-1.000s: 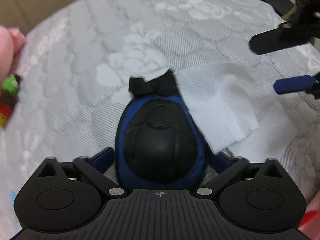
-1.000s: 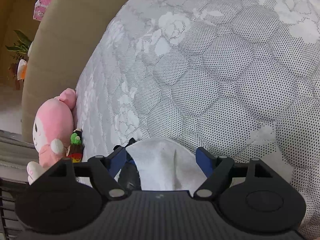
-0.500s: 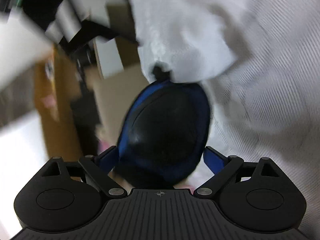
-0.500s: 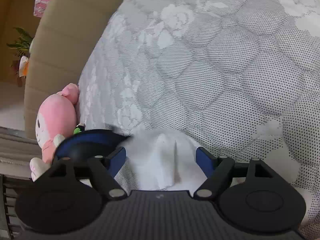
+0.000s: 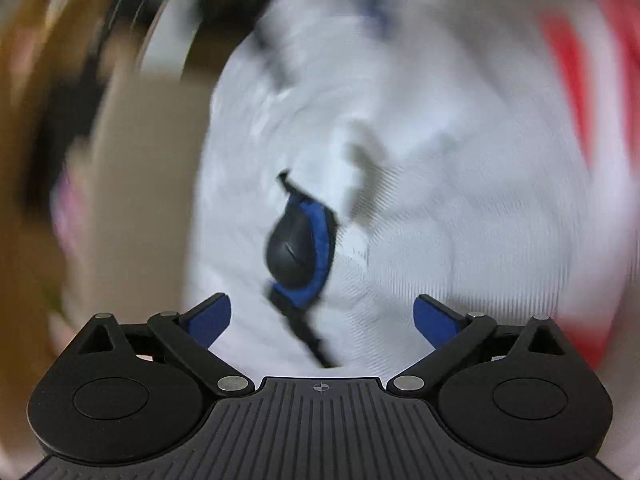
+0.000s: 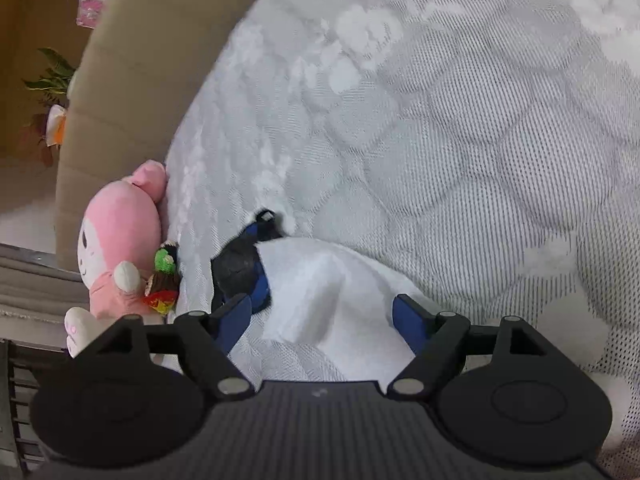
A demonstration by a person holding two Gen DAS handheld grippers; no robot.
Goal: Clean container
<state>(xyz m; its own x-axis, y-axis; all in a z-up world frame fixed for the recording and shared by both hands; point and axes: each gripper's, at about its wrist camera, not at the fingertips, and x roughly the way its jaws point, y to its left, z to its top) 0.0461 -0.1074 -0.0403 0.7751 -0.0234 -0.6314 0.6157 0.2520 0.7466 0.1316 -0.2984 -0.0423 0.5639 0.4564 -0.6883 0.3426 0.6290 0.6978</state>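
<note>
**Case and tissue on the quilt, both grippers near**

- Case [image 6: 240,268]: small, black with a blue rim and a black loop at its far end. It lies on the quilt [image 6: 460,120], free of either gripper. In the left wrist view it sits ahead of the fingers [image 5: 298,250], apart from them; that view is heavily blurred.
- Tissue [image 6: 320,292]: white sheet, rumpled, lying on the quilt and against the right side of the case, covering part of it.
- Left gripper [image 5: 322,316]: jaws have just been opening and stand wide, nothing between the blue pads; only a dark strap end of the case reaches toward the gap.
- Right gripper [image 6: 322,320]: jaws spread, the tissue lying between the fingers. Whether the pads press on it cannot be told.
- Quilt: pale grey, floral pattern, mesh texture.
- Pink plush [image 6: 120,248]: at the quilt's left edge, left of the case, not touching it.
- Small figure [image 6: 164,276]: green, brown and red, tucked against the plush.
- Plant [image 6: 52,80]: far left, beyond the beige edging.
</note>
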